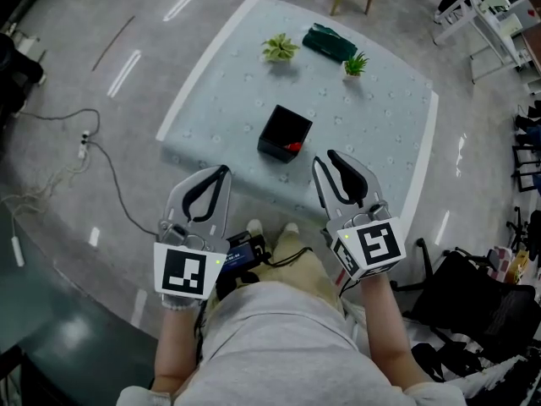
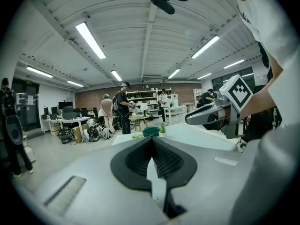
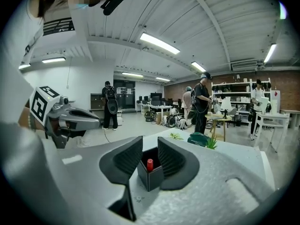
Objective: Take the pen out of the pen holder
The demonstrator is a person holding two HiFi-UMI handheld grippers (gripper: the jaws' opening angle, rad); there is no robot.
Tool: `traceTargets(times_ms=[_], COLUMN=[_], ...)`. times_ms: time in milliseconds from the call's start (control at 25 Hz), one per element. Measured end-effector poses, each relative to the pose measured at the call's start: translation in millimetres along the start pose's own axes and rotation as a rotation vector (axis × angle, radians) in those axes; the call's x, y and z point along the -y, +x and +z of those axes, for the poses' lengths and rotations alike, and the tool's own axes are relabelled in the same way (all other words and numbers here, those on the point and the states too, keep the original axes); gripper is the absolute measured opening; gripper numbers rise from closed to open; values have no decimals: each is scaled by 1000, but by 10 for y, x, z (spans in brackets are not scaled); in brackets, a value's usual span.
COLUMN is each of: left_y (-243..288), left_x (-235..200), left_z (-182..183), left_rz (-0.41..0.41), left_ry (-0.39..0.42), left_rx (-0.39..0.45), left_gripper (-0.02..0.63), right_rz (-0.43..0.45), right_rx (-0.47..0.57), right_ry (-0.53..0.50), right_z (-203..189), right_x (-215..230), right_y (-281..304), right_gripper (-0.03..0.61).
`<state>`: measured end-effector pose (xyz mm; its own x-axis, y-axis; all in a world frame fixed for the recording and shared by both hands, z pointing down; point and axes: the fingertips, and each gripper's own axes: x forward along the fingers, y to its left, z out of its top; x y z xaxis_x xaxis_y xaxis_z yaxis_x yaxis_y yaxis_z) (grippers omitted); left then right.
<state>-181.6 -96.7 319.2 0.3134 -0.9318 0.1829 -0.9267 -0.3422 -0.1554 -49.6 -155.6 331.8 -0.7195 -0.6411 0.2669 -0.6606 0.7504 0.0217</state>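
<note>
A black square pen holder [image 1: 285, 134] stands near the front middle of the pale table [image 1: 380, 142], with a red pen [image 1: 293, 147] upright inside it. My right gripper [image 1: 325, 157] hovers just short of the holder at its right, open and empty. In the right gripper view the holder [image 3: 151, 175] and the red pen [image 3: 150, 164] show through the gap between the right gripper's jaws [image 3: 150, 142], still some way ahead. My left gripper [image 1: 224, 172] is over the table's front edge, left of the holder, its jaws [image 2: 152, 138] shut with nothing between them.
Two small potted plants [image 1: 279, 47] [image 1: 356, 63] and a dark green pouch [image 1: 330, 42] sit at the table's far side. A cable [image 1: 101, 167] trails on the floor at left. A black chair [image 1: 473, 286] stands at right. Several people [image 3: 201, 102] stand far off.
</note>
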Motion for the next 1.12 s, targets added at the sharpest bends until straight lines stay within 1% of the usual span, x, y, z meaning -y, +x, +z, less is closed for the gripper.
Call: traceTargets(times_ms=[240,400,560,800,920,1120], left_y=[-20,-30,-62,-175,-214,-284], left_x=[-21,-36,-43,-15,-8,-20], left_z=[-112,-164,-172,-236,-279,-317], left_rz=[45,91,145,222,249,306], left_ry=[-25,-41,-54,-74,-74,-95], left_rx=[-26,-48,-51,-79,-98,-111], left_gripper=[11,11,11,11,11,11], right_rz=[54,103,141,186,193,223], right_rx=[-44,-80,-106,-161,-174,-179], right_ry=[-23,-53,-64,-98,-104,-99], right_z=[-167,-301,-447,-672,-752,-811], right_x=[-5,-22,-26,-22,-8,-26], right_y=[130,244,337,485,562,688], right_gripper=[101,104,104,109,109,109])
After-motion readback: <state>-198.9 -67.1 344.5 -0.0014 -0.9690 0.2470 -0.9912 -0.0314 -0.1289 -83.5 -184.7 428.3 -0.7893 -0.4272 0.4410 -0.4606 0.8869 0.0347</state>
